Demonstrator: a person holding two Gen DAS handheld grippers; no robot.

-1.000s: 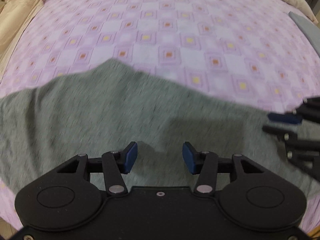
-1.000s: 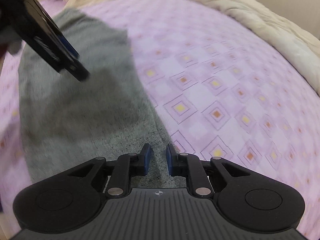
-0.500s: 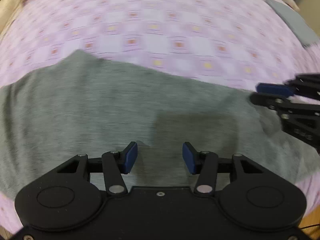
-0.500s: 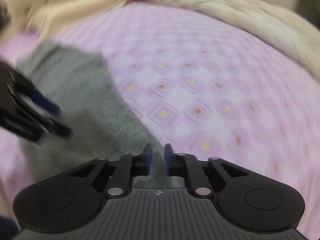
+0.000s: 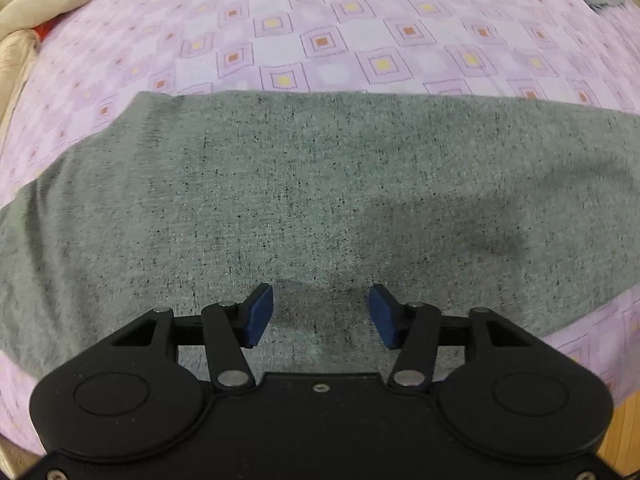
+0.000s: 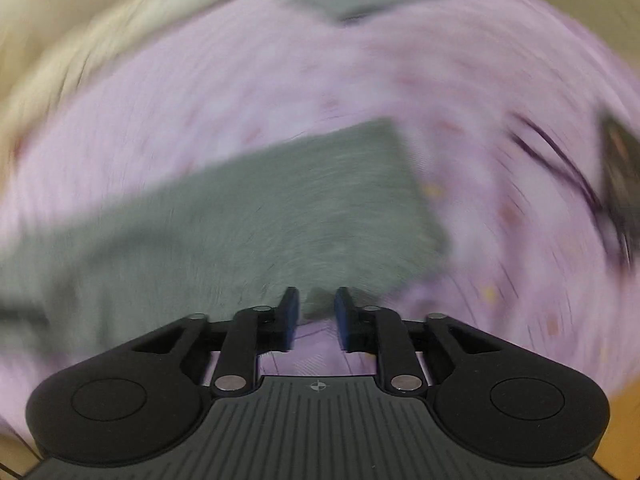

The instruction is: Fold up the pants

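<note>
Jaws: left gripper (image 5: 321, 312) wide, opening, empty; right gripper (image 6: 317, 313) narrow, opening, empty. Pants (image 5: 304, 200): grey, speckled, flat in a long band across lilac checked bedsheet (image 5: 340, 32), below both grippers.

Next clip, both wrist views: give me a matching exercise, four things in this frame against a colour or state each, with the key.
Things:
1. pants
2. bedsheet
3. left gripper
4. duvet

States:
A. cream, bunched at the bed's edge
B. grey, spread flat
C. open, nothing between its pads
D. lilac with square pattern

Pairs: 1-B, 2-D, 3-C, 4-A
</note>
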